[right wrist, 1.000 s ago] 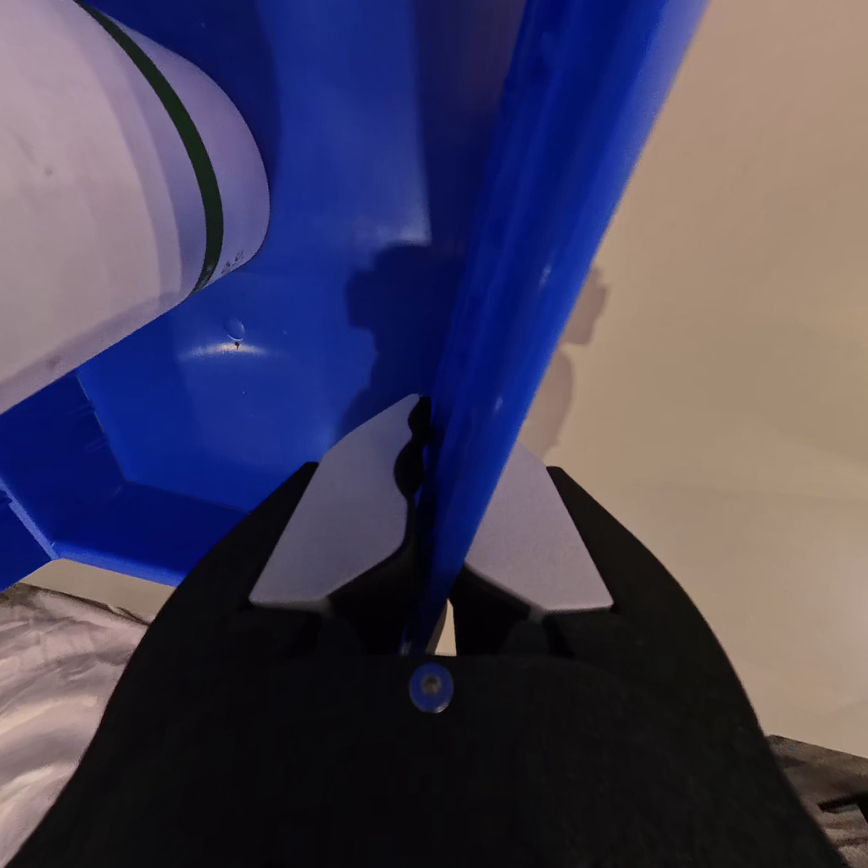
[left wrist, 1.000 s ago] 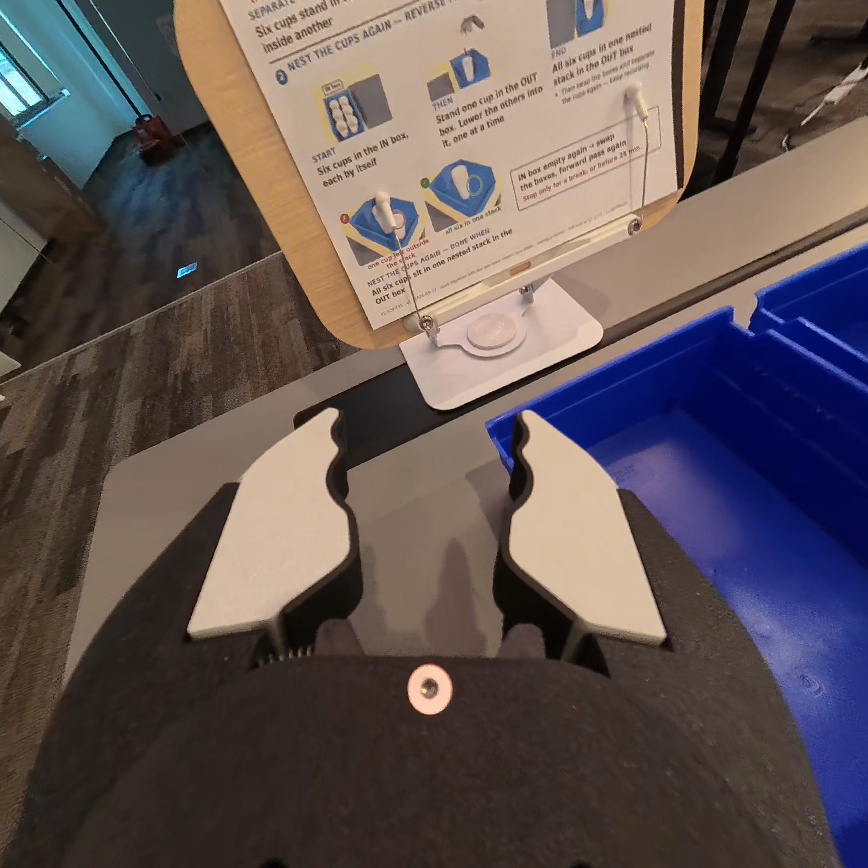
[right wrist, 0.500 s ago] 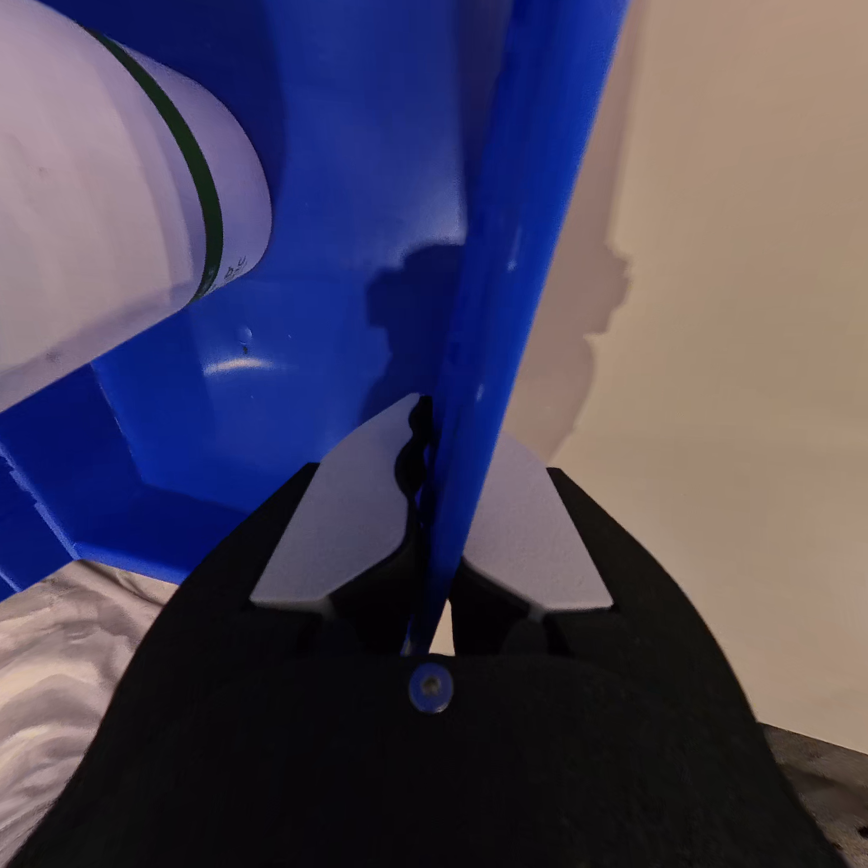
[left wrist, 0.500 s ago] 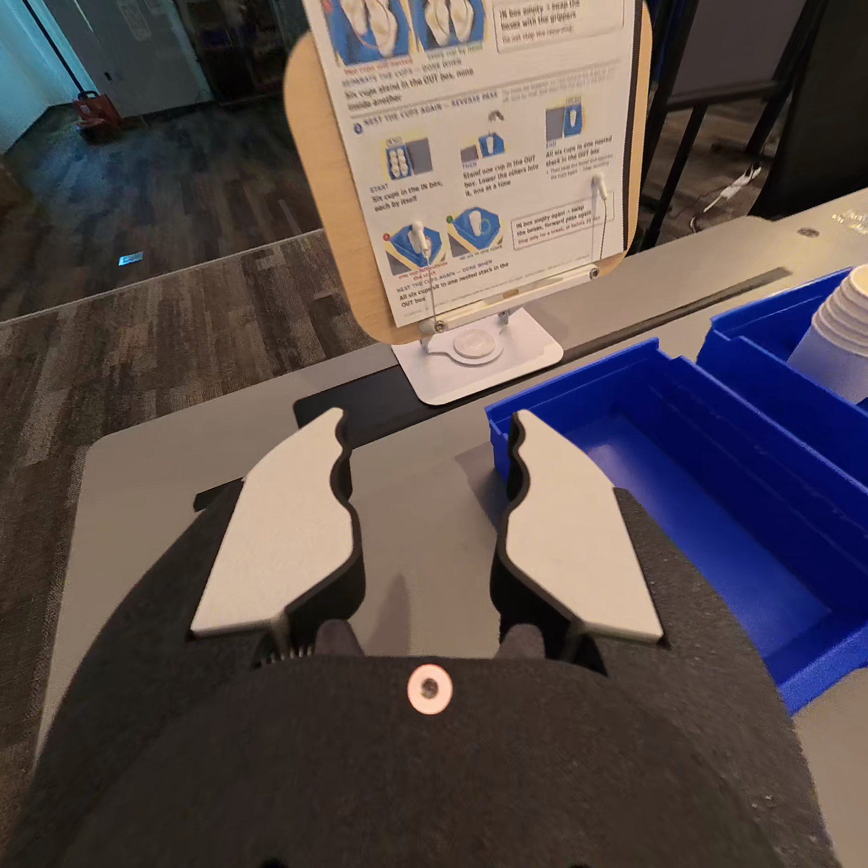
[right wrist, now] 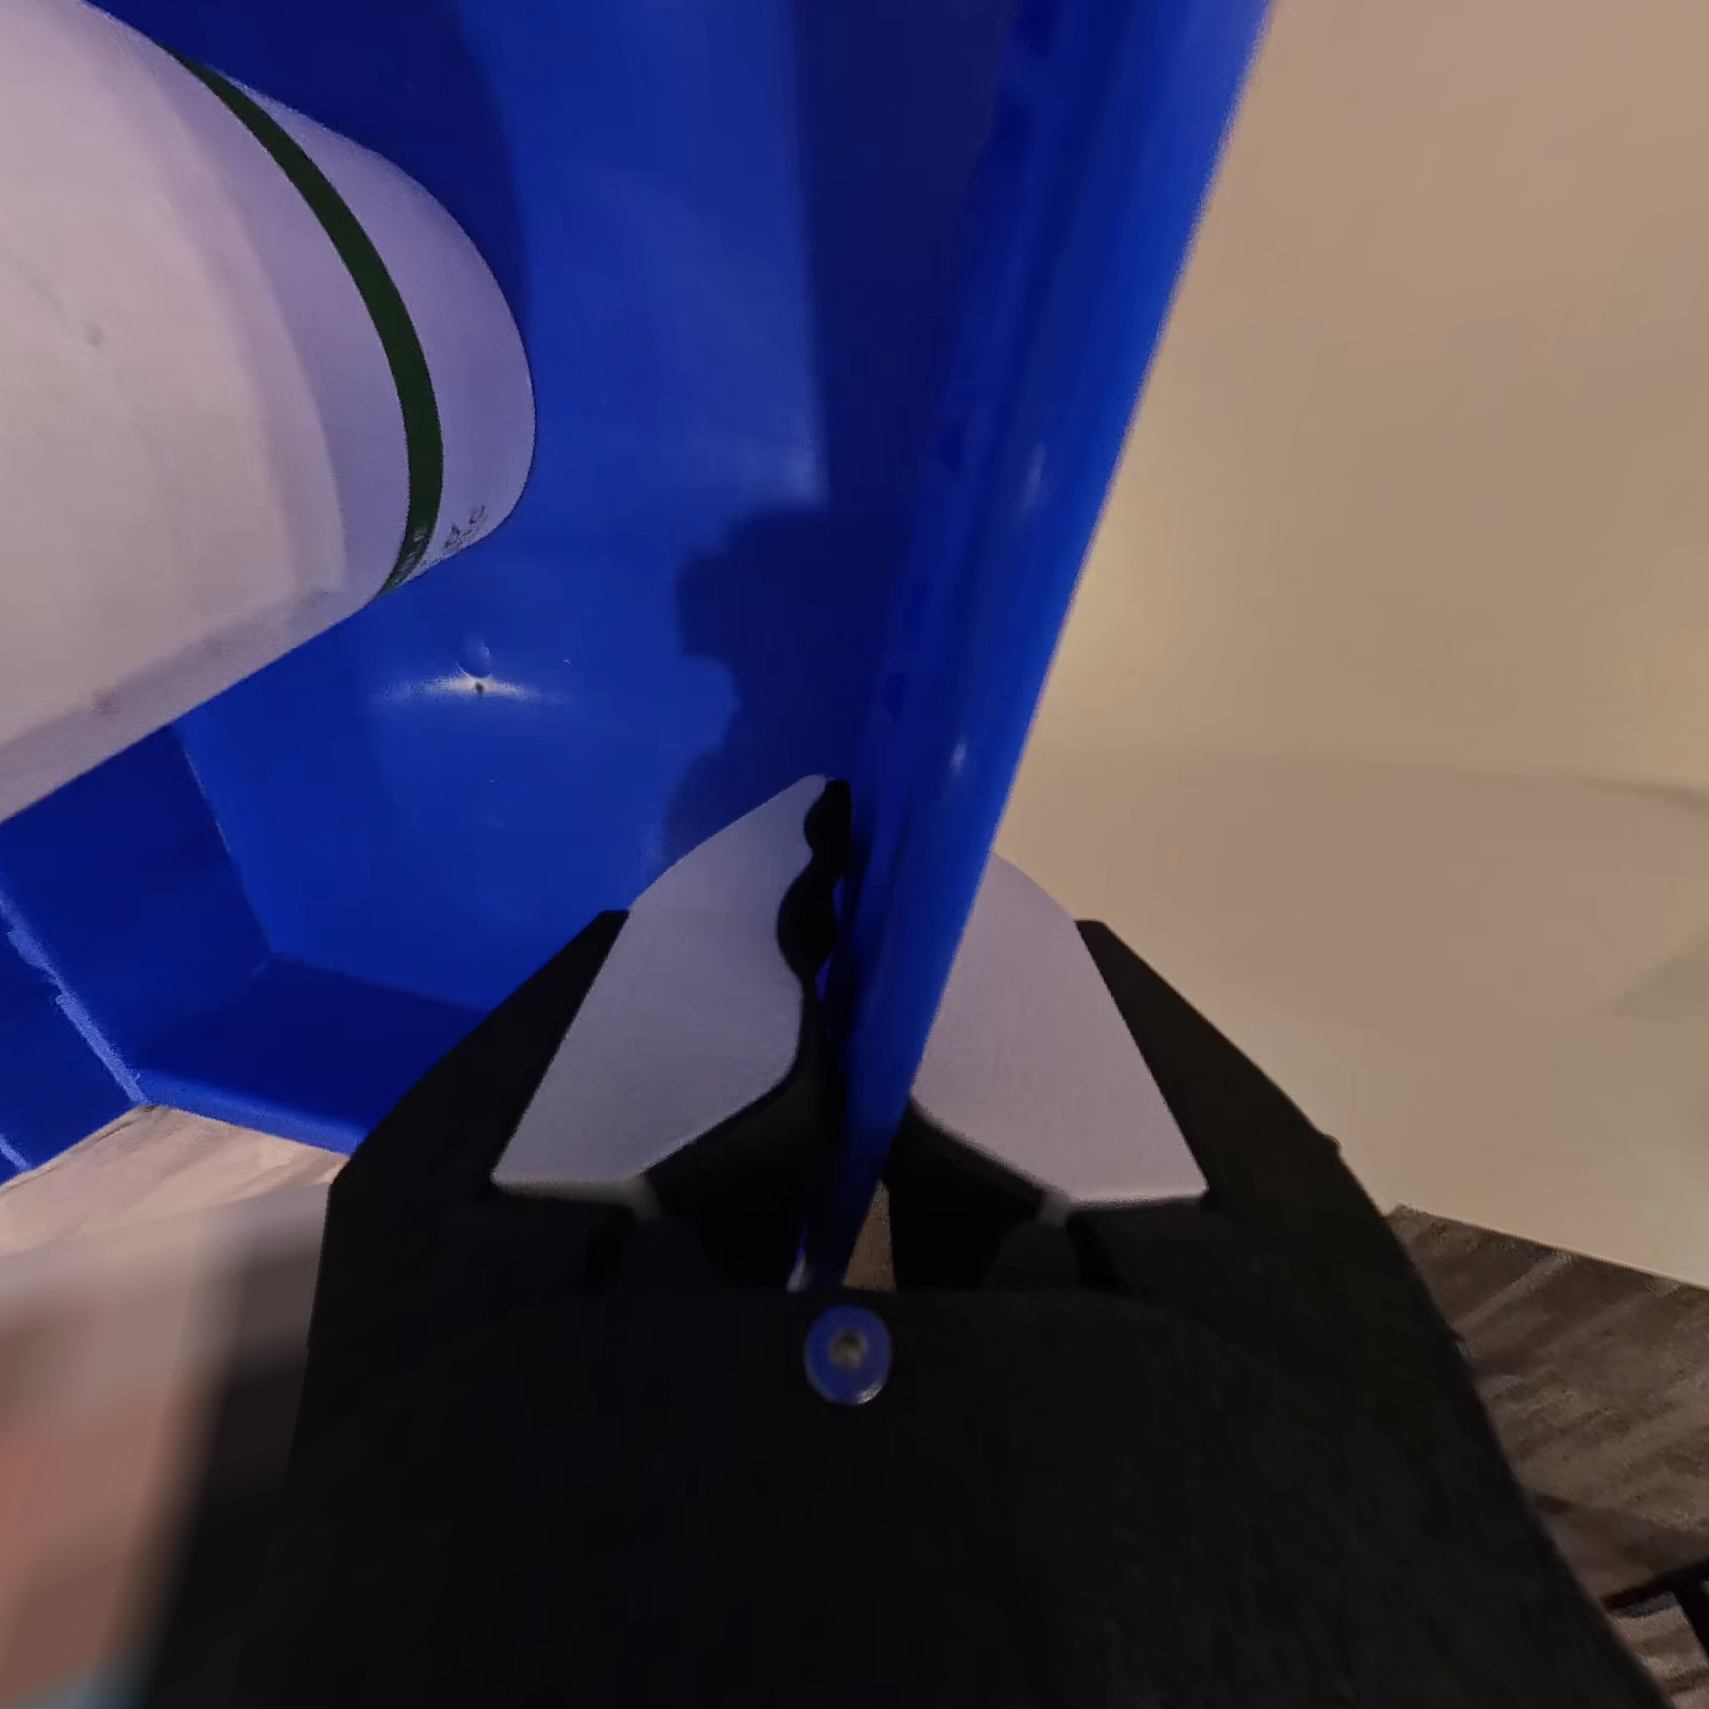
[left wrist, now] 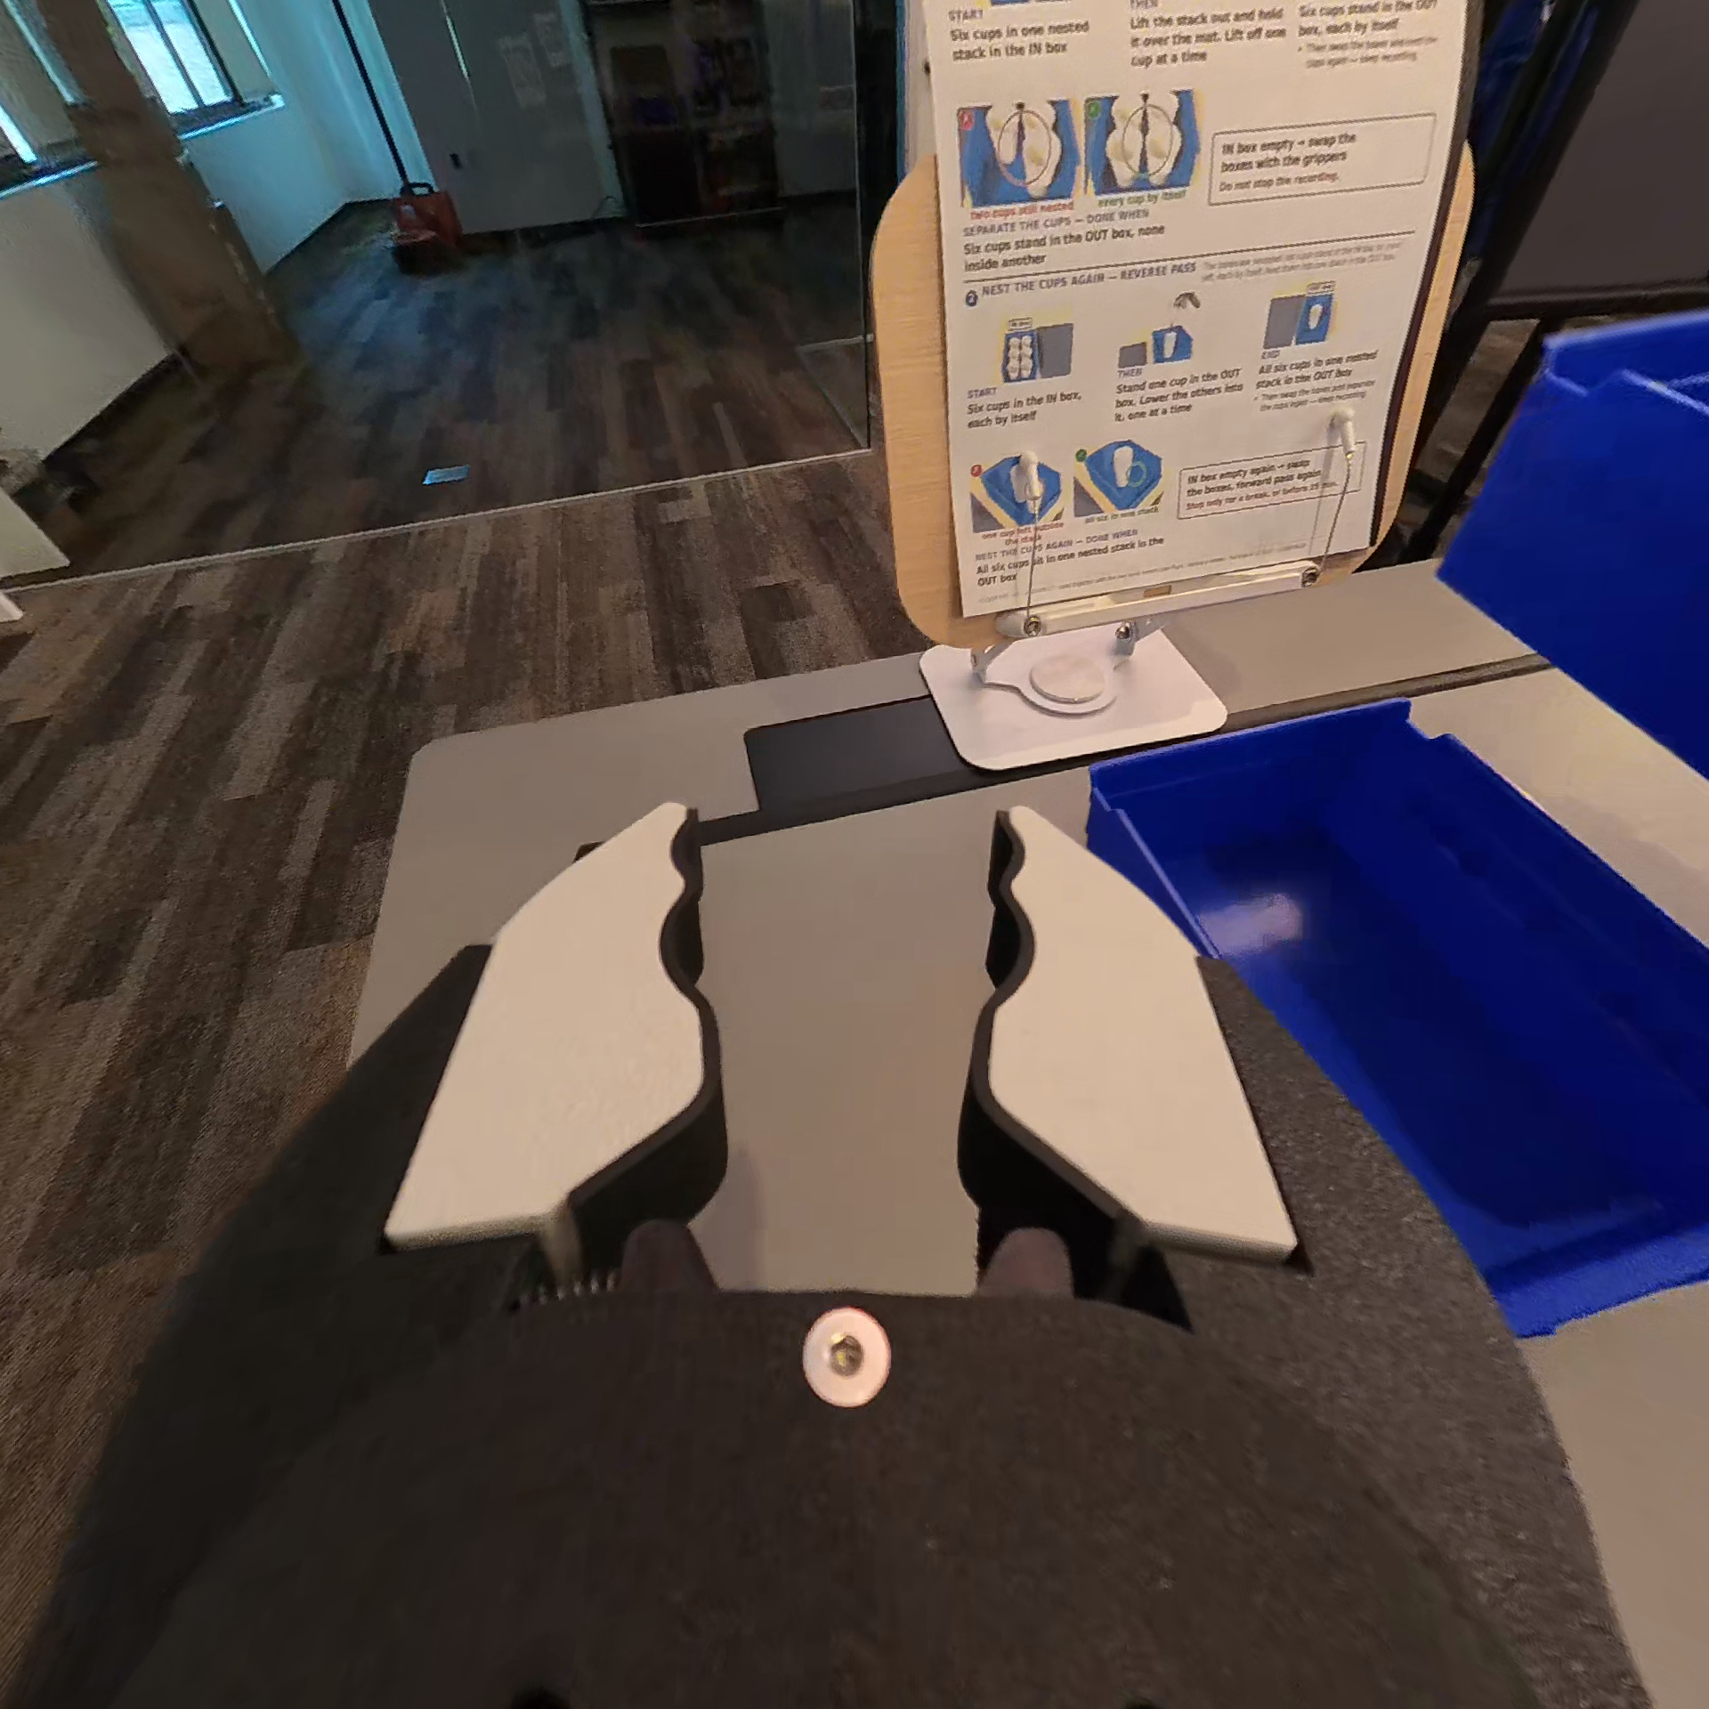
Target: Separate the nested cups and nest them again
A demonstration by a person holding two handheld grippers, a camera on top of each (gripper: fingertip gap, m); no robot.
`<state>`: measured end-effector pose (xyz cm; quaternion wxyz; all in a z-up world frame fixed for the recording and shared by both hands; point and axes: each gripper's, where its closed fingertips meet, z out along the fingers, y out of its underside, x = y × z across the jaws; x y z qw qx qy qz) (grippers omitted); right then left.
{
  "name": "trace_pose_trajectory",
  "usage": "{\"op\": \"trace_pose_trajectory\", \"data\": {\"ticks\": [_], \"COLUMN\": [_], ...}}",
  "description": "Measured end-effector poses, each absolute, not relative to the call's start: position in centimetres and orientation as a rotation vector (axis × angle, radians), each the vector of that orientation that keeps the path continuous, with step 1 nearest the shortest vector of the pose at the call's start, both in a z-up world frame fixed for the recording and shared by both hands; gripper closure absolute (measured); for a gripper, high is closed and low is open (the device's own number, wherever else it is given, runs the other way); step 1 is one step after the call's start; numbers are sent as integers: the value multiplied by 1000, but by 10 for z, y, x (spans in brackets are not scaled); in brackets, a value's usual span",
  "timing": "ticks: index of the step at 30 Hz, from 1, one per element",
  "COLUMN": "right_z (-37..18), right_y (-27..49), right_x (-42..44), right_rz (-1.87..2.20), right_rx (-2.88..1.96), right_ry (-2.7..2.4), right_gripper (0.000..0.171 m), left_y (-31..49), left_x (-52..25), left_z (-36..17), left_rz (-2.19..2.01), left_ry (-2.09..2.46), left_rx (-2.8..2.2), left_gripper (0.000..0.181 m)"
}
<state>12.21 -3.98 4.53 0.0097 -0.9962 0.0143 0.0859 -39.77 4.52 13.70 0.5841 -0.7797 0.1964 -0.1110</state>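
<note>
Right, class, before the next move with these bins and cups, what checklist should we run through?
1. Right tongs clamped on the blue bin wall: ok.
2. Cup stack inside that bin: ok.
3. Left tongs open and empty: ok.
4. Second bin resting on the table, its visible floor bare: ok.
5. Number of cups in the stack: cannot tell.

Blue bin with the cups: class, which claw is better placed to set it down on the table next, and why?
Right. The right claw is shut on the wall of the blue bin with the cups, which holds the white cup stack. The left claw is open over the table, holding nothing.
</note>
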Motion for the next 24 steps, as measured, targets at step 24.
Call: {"op": "trace_pose_trajectory", "data": {"ticks": [24], "right_z": [-81], "right_y": [97], "right_x": [-346], "right_rz": [605], "right_rx": [-3104], "right_ry": [-765], "right_gripper": [167], "left_y": [-42], "left_x": [-469], "left_z": [153], "left_rz": [-150], "left_ry": [357], "left_rx": [-1764], "left_gripper": [132]}}
